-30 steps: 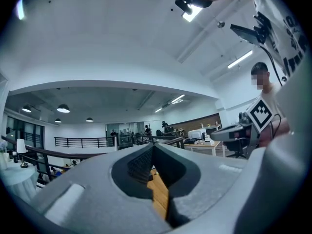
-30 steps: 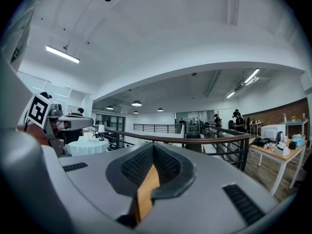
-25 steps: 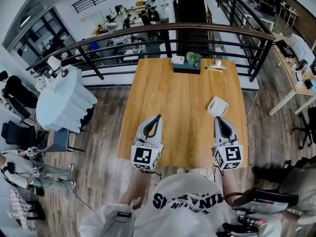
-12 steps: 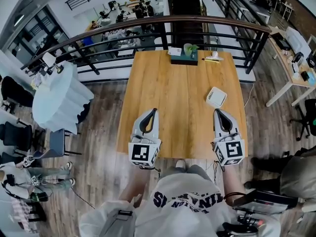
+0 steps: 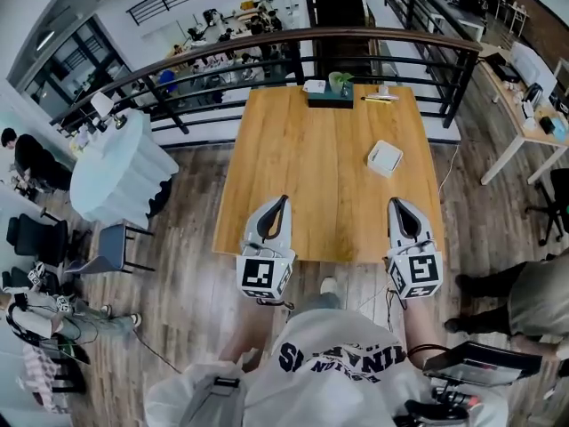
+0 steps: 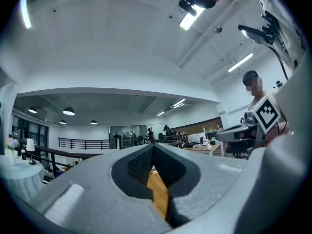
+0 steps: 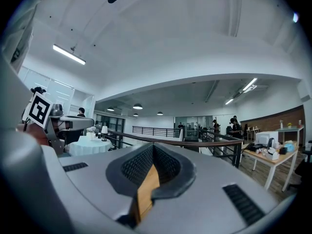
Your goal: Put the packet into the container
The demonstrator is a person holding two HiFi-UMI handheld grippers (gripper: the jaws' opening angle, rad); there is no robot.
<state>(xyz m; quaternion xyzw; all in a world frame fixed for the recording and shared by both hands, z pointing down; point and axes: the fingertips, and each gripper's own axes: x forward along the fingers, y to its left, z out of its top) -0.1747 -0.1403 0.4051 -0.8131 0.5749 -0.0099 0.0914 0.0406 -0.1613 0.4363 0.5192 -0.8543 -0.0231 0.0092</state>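
left gripper [image 5: 283, 203]: jaws closed, empty
right gripper [image 5: 394, 205]: jaws closed, empty
packet [image 5: 385, 158]: flat on table [image 5: 311, 181], just ahead of right gripper, not touching
handling: probably light, thin, slippery; pinch one edge
container [image 5: 330, 100]: likely dark box, far ahead

This is an open-plan office, seen from a mezzanine level. A long wooden tabletop [image 5: 311, 176] stands against a black metal railing [image 5: 267, 52] topped with a wooden handrail. Beyond the railing, a lower floor holds rows of desks [image 5: 236, 20] with people gathered at them. To the right is another work desk [image 5: 520, 118] loaded with equipment. Chairs [image 5: 111, 252] stand by a round table with a white cloth [image 5: 120, 172]. Strip lights [image 6: 241, 62] line the white ceiling, and the flooring [image 5: 178, 238] is wood plank.
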